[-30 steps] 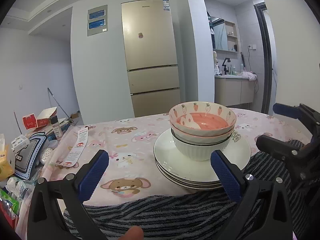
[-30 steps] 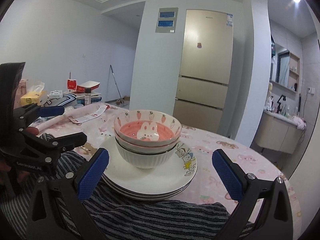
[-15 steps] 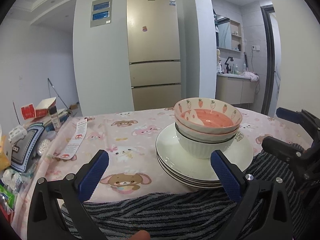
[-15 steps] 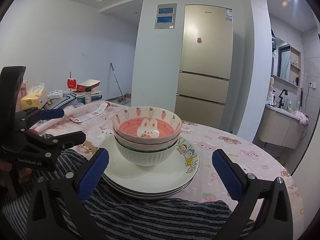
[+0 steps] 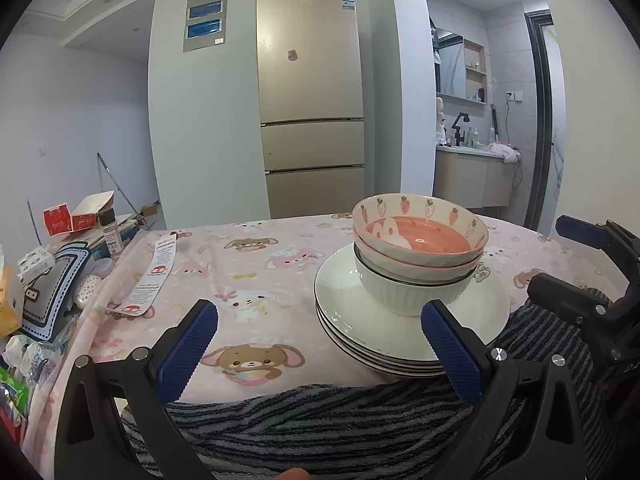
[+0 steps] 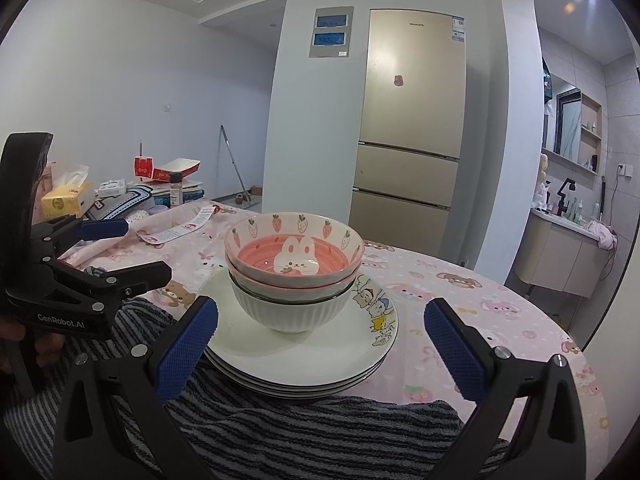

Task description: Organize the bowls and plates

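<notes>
- Left claw [image 5: 318, 336] spread wide, empty; bowls [image 5: 418, 256] nested on stacked plates [image 5: 404, 336] at 1 o'clock.
- Right claw [image 6: 320, 334] likewise apart, stack at 12 o'clock, on pink-clothed surface [image 6: 480, 300].

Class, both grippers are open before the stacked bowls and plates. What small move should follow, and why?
Probably ease the right gripper forward toward the top bowl. Its jaws are wide open and empty, the bowls sit nested on the plates, and the left gripper holds nothing either.

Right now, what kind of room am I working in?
Most likely a home dining area: a tall fridge, a table under a cartoon cloth with stacked dishes, and a bathroom vanity beyond.
</notes>
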`<move>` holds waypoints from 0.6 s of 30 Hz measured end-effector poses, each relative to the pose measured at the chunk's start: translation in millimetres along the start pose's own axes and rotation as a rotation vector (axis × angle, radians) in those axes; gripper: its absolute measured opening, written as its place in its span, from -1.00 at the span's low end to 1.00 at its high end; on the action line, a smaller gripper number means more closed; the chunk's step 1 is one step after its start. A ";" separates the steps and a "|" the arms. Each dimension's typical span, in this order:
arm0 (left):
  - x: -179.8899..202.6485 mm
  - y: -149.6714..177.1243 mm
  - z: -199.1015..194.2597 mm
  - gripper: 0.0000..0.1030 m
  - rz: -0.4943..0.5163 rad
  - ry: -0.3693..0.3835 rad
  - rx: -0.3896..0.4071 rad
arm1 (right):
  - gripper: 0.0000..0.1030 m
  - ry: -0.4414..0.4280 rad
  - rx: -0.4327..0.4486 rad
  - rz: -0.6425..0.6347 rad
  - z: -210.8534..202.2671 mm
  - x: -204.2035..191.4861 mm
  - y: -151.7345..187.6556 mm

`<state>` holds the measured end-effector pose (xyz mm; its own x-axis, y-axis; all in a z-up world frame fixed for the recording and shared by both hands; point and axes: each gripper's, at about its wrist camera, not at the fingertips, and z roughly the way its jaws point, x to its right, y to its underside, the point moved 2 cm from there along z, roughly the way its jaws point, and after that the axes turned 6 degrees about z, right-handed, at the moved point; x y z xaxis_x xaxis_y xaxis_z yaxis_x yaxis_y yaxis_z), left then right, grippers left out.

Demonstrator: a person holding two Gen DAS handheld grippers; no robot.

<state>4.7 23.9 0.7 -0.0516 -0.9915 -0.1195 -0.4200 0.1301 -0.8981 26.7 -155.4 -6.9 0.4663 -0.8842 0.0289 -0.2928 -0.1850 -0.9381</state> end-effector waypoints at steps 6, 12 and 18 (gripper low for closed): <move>-2.0 -0.1 -2.6 1.00 -0.013 -0.008 0.001 | 1.00 0.001 -0.004 0.005 0.5 0.8 -0.2; -1.2 -0.7 -5.0 1.00 -0.010 -0.016 0.010 | 1.00 0.002 -0.002 0.009 -0.1 2.0 -0.4; -1.3 -0.6 -5.4 1.00 -0.012 -0.018 0.006 | 1.00 0.004 -0.001 0.007 -0.1 3.4 -1.2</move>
<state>0.1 25.1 3.7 -0.0306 -0.9927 -0.1163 -0.4153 0.1185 -0.9019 28.5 -158.3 -5.7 0.4605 -0.8873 0.0238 -0.2971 -0.1793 -0.9379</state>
